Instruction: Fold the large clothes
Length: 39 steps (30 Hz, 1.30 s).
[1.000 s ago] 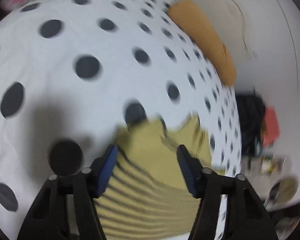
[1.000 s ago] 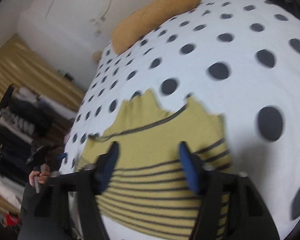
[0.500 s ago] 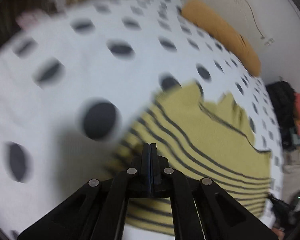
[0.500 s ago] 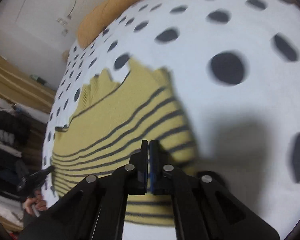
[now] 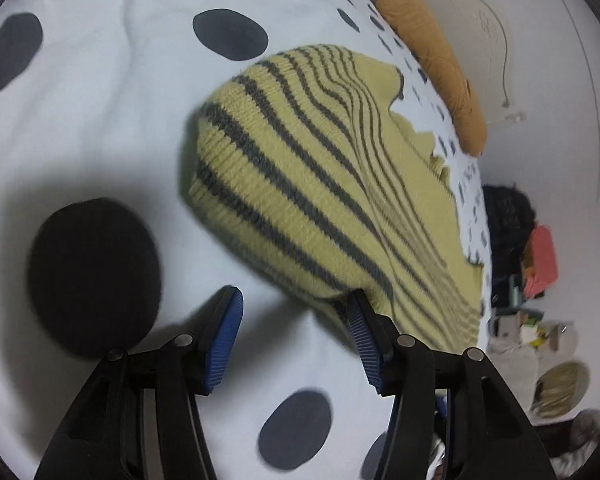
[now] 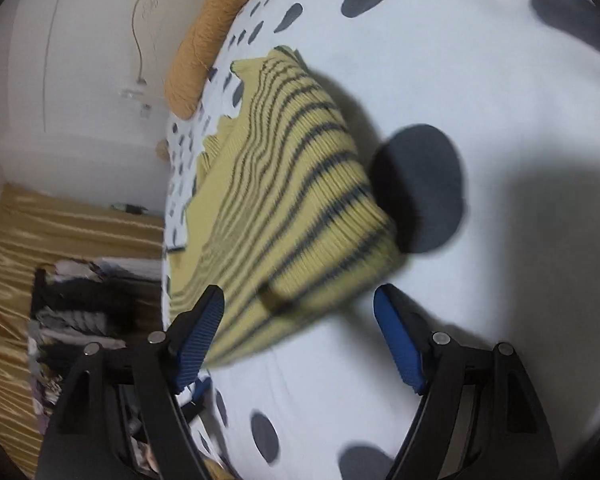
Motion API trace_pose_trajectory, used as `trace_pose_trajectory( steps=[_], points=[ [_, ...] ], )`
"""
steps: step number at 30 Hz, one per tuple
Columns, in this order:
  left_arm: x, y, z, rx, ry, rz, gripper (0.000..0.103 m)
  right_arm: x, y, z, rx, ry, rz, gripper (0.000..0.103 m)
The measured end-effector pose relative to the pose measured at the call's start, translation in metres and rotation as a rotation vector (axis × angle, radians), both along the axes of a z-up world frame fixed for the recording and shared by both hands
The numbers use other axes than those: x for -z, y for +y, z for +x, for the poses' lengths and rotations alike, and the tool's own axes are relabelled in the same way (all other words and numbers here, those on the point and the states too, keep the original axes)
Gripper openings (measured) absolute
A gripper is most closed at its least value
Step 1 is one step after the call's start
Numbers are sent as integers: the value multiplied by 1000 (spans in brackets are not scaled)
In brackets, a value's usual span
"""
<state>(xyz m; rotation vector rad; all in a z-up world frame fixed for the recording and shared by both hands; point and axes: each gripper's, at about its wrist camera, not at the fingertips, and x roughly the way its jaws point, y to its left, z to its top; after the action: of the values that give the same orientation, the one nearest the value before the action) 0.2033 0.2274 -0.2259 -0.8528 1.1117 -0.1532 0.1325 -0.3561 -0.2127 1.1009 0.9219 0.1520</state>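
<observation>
A yellow knit sweater with dark stripes (image 5: pixel 320 168) lies folded on the white bedspread with dark dots (image 5: pixel 100 100). Its ribbed hem edge is folded over on top. My left gripper (image 5: pixel 296 336) is open and empty, just in front of the sweater's near fold, with the right blue pad (image 5: pixel 360 332) touching the cloth. In the right wrist view the sweater (image 6: pixel 292 200) lies ahead and left. My right gripper (image 6: pixel 300 332) is open and empty, its jaws either side of the sweater's near corner.
An orange bolster pillow (image 5: pixel 436 64) lies at the far end of the bed by the white wall; it also shows in the right wrist view (image 6: pixel 208 40). Clutter and bags (image 5: pixel 532 264) sit on the floor past the bed edge. A clothes rack (image 6: pixel 80 308) and gold curtain stand left.
Both grippers were open, then shut on the sweater's hem and carried it over. Now both have opened and let go; the sweater lies folded with the hem on top.
</observation>
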Motion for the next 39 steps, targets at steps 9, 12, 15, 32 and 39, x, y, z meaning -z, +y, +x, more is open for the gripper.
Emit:
trace_pose_trajectory(
  steps=[9, 12, 15, 32, 39],
  points=[
    [-22, -24, 42, 46, -56, 157, 24, -18, 18, 65, -48, -27, -196, 33],
    [-46, -8, 32, 24, -128, 33, 26, -50, 31, 66, -94, -63, -304, 33],
    [-48, 14, 15, -33, -162, -101, 64, -53, 32, 69, -104, -51, -309, 33],
    [-19, -5, 51, -29, -52, 19, 21, -38, 20, 63, -63, -21, -327, 31],
    [-64, -3, -4, 15, -173, 15, 23, -97, 16, 32, -22, -141, -354, 30]
  ],
)
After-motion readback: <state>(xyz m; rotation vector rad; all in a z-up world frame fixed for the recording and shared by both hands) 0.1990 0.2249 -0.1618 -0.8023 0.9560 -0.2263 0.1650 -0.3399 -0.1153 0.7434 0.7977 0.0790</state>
